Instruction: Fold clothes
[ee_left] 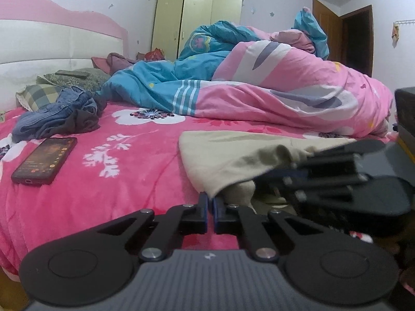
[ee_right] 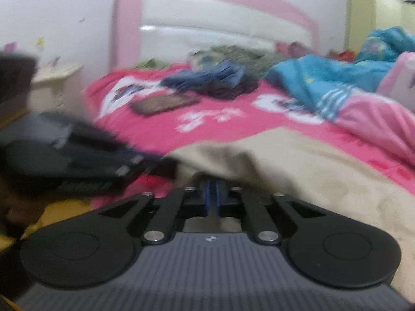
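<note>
Left wrist view: the left gripper (ee_left: 209,202) has its jaws closed on the near corner of the beige garment (ee_left: 233,155), which lies at the bed's (ee_left: 129,181) near edge. The right gripper (ee_left: 311,160) grips the hem just beside it.

Right wrist view, blurred: the right gripper's jaws are closed on the same hem. For a clean fold, both corners should travel level, cloth taut, clear of the phone (ee_right: 164,103).
</note>
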The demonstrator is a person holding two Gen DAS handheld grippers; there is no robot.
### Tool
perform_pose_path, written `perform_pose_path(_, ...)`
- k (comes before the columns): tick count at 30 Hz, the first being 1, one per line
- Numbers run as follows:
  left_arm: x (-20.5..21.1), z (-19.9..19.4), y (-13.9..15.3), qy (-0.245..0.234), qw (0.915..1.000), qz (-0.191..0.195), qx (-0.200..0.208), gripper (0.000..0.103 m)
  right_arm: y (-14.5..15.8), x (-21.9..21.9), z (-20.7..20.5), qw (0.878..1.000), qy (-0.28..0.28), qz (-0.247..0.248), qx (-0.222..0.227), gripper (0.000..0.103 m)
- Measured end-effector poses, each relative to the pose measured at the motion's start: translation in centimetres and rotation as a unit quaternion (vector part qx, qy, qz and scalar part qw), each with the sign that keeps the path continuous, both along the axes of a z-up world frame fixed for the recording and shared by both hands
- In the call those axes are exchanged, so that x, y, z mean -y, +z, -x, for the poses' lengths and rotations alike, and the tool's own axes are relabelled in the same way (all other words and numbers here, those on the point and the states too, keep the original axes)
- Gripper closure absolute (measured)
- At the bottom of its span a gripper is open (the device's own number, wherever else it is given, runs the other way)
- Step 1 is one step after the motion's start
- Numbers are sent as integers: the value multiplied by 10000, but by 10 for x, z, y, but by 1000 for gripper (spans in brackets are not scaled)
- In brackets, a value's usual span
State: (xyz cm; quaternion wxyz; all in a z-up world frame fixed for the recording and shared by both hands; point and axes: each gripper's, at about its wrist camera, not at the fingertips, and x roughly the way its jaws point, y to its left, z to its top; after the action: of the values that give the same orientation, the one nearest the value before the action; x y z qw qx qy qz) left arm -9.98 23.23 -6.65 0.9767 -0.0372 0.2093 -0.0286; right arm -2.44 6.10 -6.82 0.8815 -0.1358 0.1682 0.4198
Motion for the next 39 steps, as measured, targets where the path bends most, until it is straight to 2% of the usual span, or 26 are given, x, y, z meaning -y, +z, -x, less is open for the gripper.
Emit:
perform_pose_path(3,-2,1,2,-20,10000,89,32,99,-2,-8,-2,10000,22,2,87,102)
perform_pose_path(7,-4,-1,0,9,9999,140,-40,99,-11,-22,3,9987,157,310,375,103)
perform_pose_path(10,-4,0,0,9,9999,165,-14,99,-2,-7,6,9992,30,192,362,102)
perform_pose_path(12,-5,0,0,16,9998,194,7,99,4,10,13,9994,147,38,318,99)
perform_pose_path(13,-5,0,0,19,9998,213,13,99,6,18,16,9992,255,-39,295,88)
perform_pose_path(14,-6,0,-1,24,9997,239,17,99,7,22,20,9988,386,-114,286,67)
perform_pose_path(15,-6,0,-1,30,9996,264,20,99,6,24,24,9983,484,-137,310,58)
perform_pose_path(16,-7,1,-1,35,9996,287,23,99,4,21,27,9978,519,-58,400,56)
perform_pose_path(18,-6,1,-1,43,9995,296,34,99,-2,10,28,9971,539,210,496,62)
perform_pose_path(19,-6,1,0,42,9996,292,39,99,-7,4,25,9970,529,302,472,83)
perform_pose_path(20,-5,1,0,37,9996,281,42,99,-10,-1,19,9976,470,333,386,98)
perform_pose_path(25,-3,3,0,-12,9998,163,94,99,-3,1,6,9993,45,-63,355,101)
perform_pose_path(30,-3,3,0,-95,9998,117,96,99,-14,-17,6,9969,28,195,762,101)
perform_pose_path(34,-2,0,-9,-95,9999,-16,-82,99,-18,-26,-5,9971,-182,399,620,101)
perform_pose_path(36,-1,-1,-13,-103,9998,-128,-146,99,-16,-23,1,9967,-115,482,643,100)
perform_pose_path(39,1,1,-12,-130,9995,-263,-123,99,-10,-4,18,9958,-98,484,769,87)
